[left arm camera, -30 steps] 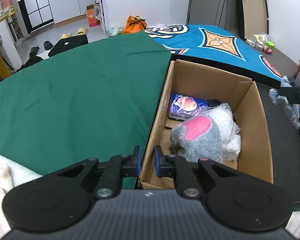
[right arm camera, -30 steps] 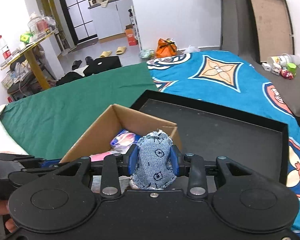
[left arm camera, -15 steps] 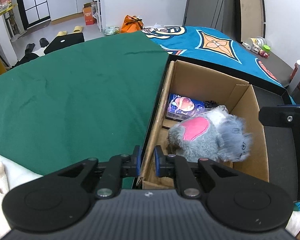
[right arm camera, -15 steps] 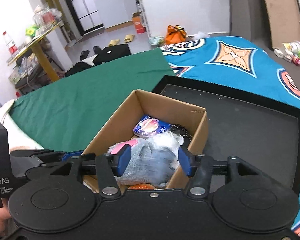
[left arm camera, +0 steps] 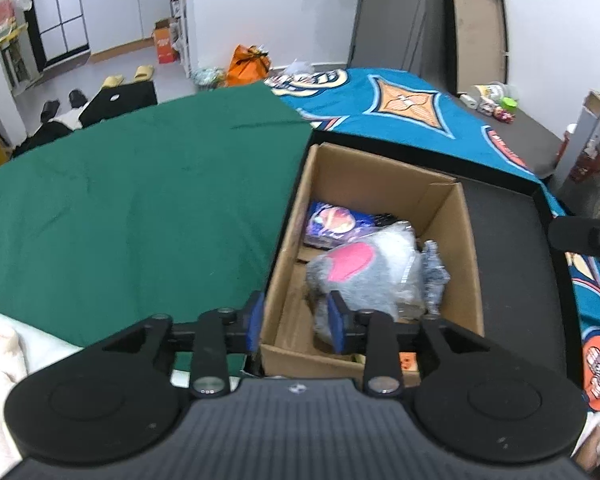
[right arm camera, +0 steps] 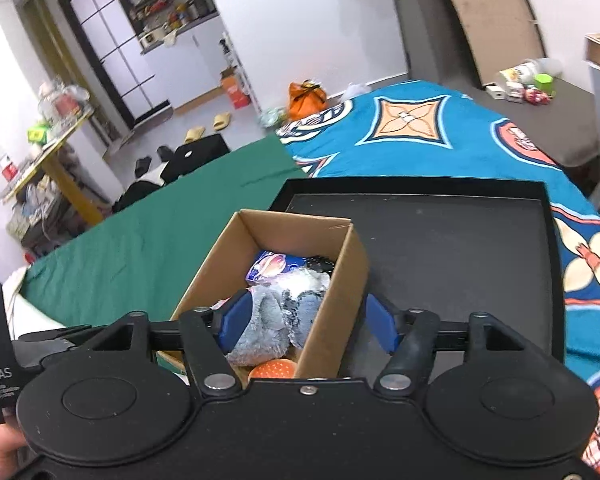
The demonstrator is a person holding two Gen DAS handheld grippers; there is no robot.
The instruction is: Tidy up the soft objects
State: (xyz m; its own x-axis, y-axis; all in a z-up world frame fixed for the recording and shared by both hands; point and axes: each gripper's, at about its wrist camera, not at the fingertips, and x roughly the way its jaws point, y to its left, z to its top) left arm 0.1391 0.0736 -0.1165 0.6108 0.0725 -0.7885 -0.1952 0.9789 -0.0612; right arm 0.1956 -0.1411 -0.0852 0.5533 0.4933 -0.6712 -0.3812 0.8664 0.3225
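Observation:
An open cardboard box (left arm camera: pixel 466 240) (right arm camera: pixel 348 276) stands in a black tray. In it lie a grey plush toy with a pink ear (left arm camera: pixel 364 272) (right arm camera: pixel 260 320), a small denim soft object (left arm camera: pixel 434 276) (right arm camera: pixel 304 308) against the toy's right side, a blue-purple packet (left arm camera: pixel 332 224) (right arm camera: pixel 272 266) and an orange ball (right arm camera: pixel 274 369). My left gripper (left arm camera: pixel 294 322) is open, its fingers either side of the box's near-left wall. My right gripper (right arm camera: pixel 304 324) is open and empty, its fingers astride the box's right wall above the toys.
The black tray (right arm camera: pixel 440 240) (left arm camera: pixel 512 264) lies on a bed with a green sheet (left arm camera: pixel 140 208) at left and a blue patterned blanket (right arm camera: pixel 440 132) behind. Floor clutter and an orange bag (left arm camera: pixel 248 64) lie beyond the bed.
My right gripper opened and let the denim object go into the box, where it now lies beside the plush toy. My left gripper opened from the box's wall.

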